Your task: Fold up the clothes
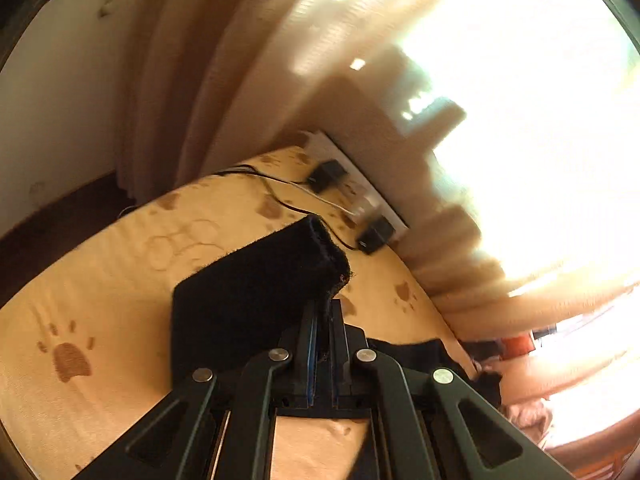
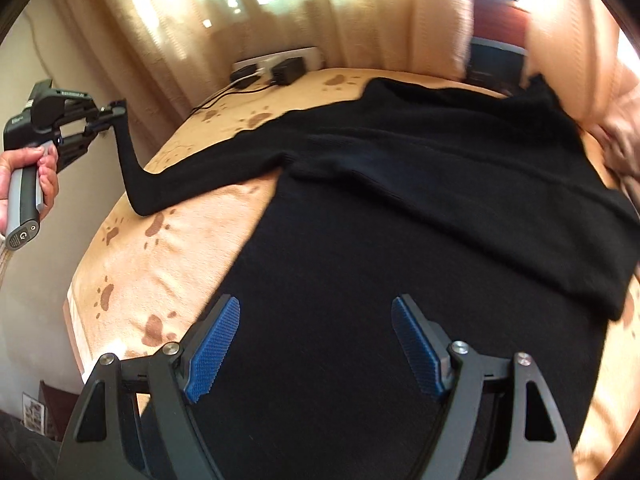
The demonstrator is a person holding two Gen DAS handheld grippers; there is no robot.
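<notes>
A black sweater [image 2: 400, 208] lies spread on a tan bed cover with brown paw prints [image 2: 168, 264]. Its right side is folded over the body. Its left sleeve [image 2: 192, 176] stretches out to the left. My left gripper [image 1: 324, 308] is shut on the sleeve cuff [image 1: 272, 280] and holds it up off the bed; it also shows in the right wrist view [image 2: 116, 114]. My right gripper [image 2: 316, 332] is open and empty, hovering over the lower body of the sweater, blue pads [image 2: 212, 356] apart.
Two black chargers [image 1: 328, 174] with cables sit on a white strip at the bed's far edge, also in the right wrist view [image 2: 286, 70]. Beige curtains [image 2: 180, 40] hang behind the bed. A wall lies left. Folded textiles [image 2: 496, 20] stack at back right.
</notes>
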